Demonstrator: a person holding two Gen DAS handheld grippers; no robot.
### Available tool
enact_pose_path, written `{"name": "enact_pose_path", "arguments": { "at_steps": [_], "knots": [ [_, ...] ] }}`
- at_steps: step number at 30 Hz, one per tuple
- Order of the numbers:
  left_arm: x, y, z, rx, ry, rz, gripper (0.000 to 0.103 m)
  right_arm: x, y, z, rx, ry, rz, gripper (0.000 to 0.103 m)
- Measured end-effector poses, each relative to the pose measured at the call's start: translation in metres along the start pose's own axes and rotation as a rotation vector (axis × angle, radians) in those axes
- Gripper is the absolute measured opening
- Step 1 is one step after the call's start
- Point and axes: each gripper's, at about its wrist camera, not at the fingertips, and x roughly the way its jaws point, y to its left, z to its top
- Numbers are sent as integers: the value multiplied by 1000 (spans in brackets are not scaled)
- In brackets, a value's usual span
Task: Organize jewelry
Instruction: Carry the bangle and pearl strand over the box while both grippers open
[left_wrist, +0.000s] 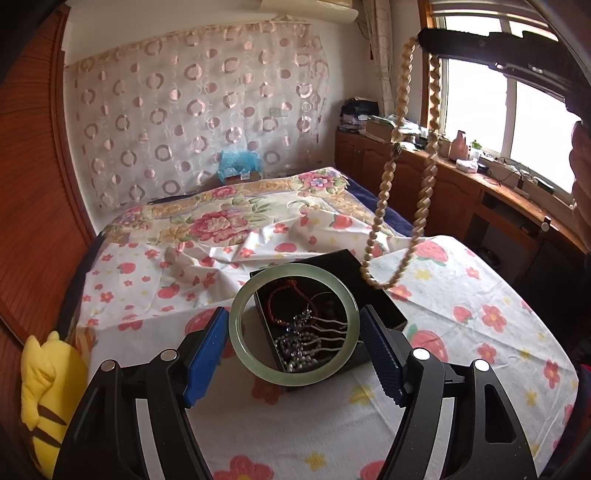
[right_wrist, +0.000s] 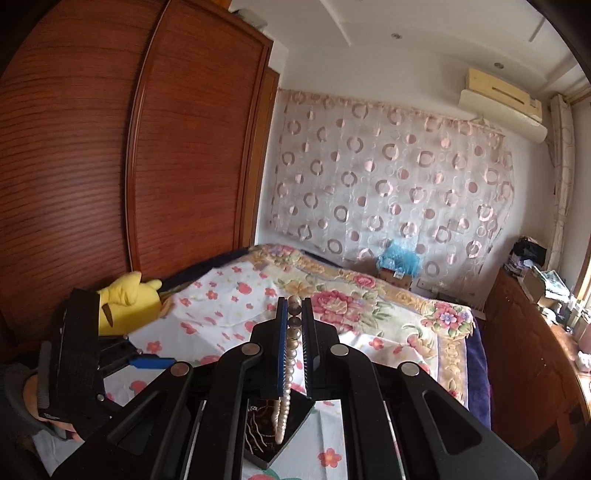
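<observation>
My left gripper (left_wrist: 293, 325) is shut on a pale green jade bangle (left_wrist: 236, 332), held upright just above a black jewelry box (left_wrist: 384, 306) on the flowered cloth. The box holds a red cord bracelet (left_wrist: 284, 295) and several bead strands (left_wrist: 295, 350). My right gripper (right_wrist: 294, 314) is shut on a long pearl necklace (right_wrist: 291, 354). The necklace (left_wrist: 395, 173) hangs in a loop from that gripper (left_wrist: 428, 37) high at the upper right in the left wrist view, its lowest part just right of the box. The box (right_wrist: 258, 432) shows below the right gripper.
The cloth-covered surface (left_wrist: 480, 314) adjoins a bed with a floral blanket (left_wrist: 221, 214). A yellow plush toy (left_wrist: 48, 387) sits at the left edge. A wooden wardrobe (right_wrist: 110, 147) stands left. A cluttered wooden counter (left_wrist: 498, 177) runs under the window at right.
</observation>
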Motion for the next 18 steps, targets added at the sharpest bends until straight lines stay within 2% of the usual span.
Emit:
{"name": "enact_pose_path", "arguments": {
  "at_steps": [11,17,18],
  "knots": [
    [35,3,6,1,48,-5,69,85,-1,-80,86,236,61,9],
    [55,-1,8,8,74,-8,69,91,-1,-102,103,273,69,10],
    [57,-2,8,9,77,-9,69,89,-2,-103,105,273,71,14]
  ]
}}
